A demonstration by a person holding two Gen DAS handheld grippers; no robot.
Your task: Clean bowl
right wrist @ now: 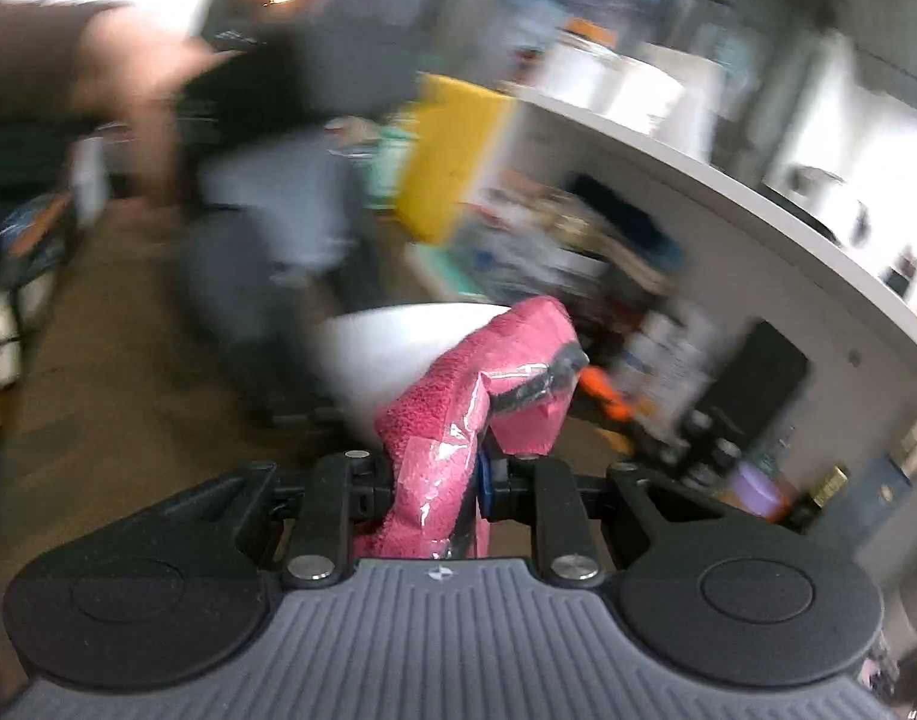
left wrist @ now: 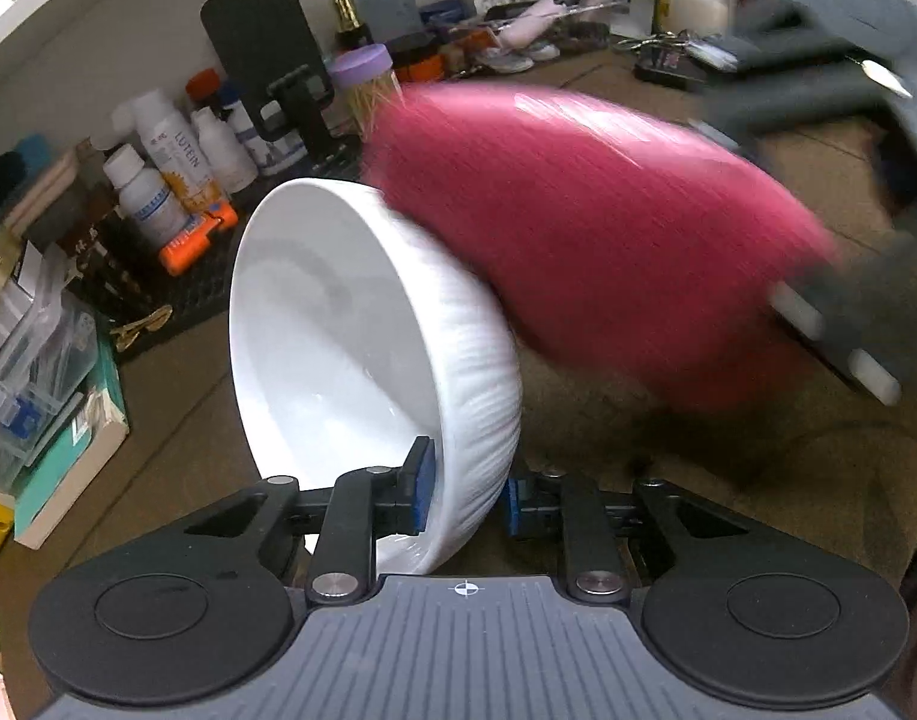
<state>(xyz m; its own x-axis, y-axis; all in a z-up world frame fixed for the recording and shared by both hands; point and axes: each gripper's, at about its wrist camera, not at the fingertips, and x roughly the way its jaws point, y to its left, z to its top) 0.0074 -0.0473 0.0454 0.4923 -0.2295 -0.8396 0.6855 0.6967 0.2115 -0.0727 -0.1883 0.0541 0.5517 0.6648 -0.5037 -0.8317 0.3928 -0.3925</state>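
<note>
Both tongs are clamped: left gripper (left wrist: pixel 461 489) on the tilted white bowl (left wrist: pixel 362 360), mouth turned left; right gripper (right wrist: pixel 440 480) on a pink cloth (right wrist: pixel 458 396). Brown desk (left wrist: pixel 176 420) is cluttered with bottles (left wrist: pixel 158 180) far left. Cloth is seemingly touching the bowl's outside, though blurred.

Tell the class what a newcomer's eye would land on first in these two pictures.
First, the blurred pink terry cloth, sweeping against the outer wall of the tilted white ribbed ceramic bowl at centre. Next, the left hand-held gripper clamping the bowl's rim at the bottom, while the right hand-held gripper pinches the cloth.
</note>
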